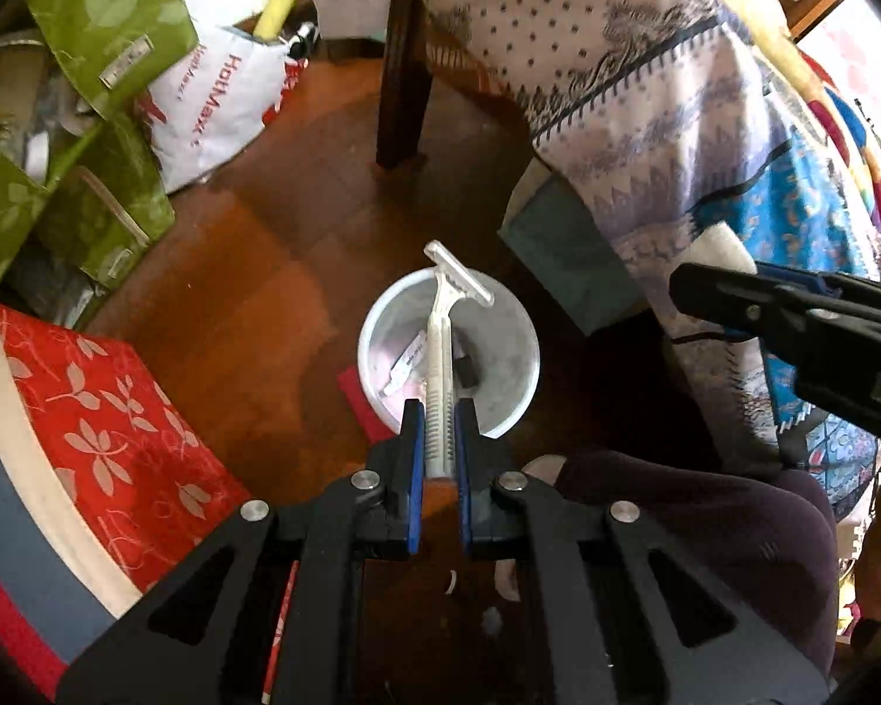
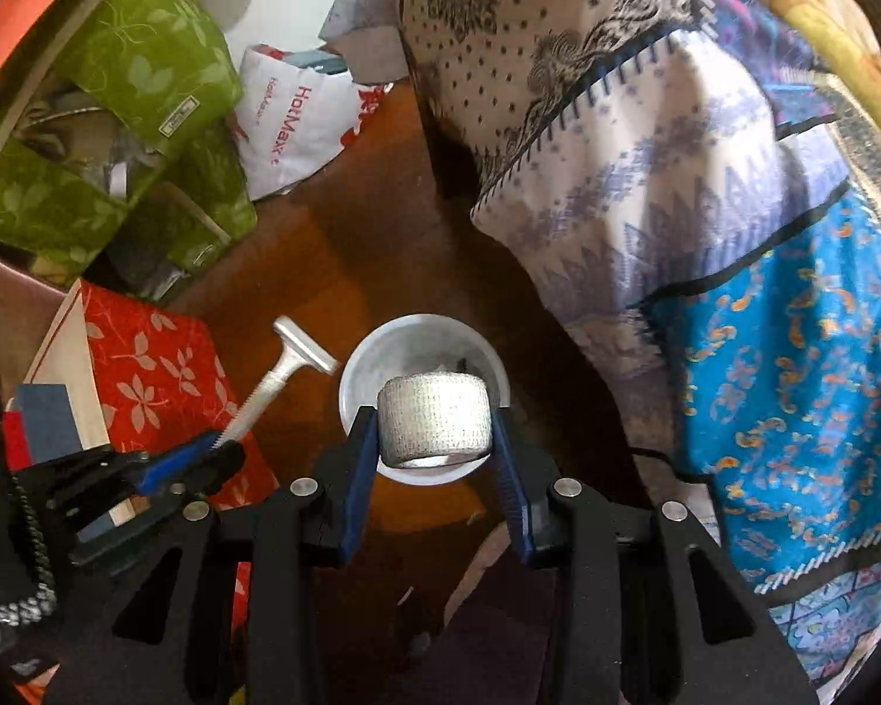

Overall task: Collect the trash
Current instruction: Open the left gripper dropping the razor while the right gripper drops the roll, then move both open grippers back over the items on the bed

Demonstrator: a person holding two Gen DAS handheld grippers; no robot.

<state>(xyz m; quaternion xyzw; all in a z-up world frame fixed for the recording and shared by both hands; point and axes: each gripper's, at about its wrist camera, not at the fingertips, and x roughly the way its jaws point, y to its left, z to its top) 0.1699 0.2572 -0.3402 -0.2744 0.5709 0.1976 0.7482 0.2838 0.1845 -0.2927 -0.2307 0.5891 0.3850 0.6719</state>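
A small white bin (image 1: 502,352) stands on the wooden floor with bits of trash inside; it also shows in the right wrist view (image 2: 417,341). My left gripper (image 1: 439,411) is shut on the handle of a white disposable razor (image 1: 443,323), held above the bin with its head pointing away. The left gripper (image 2: 217,449) and razor (image 2: 291,367) show at the left of the right wrist view. My right gripper (image 2: 434,420) is shut on a white gauze roll (image 2: 434,420) held just over the bin. The right gripper shows at the right of the left wrist view (image 1: 684,288).
A red flowered box (image 1: 117,429) lies left of the bin. Green flowered boxes (image 1: 106,12) and a white HotMax bag (image 1: 217,100) stand behind it. A chair leg (image 1: 402,76) and draped patterned cloth (image 1: 646,106) stand behind and to the right. A dark-trousered leg (image 1: 705,529) is at lower right.
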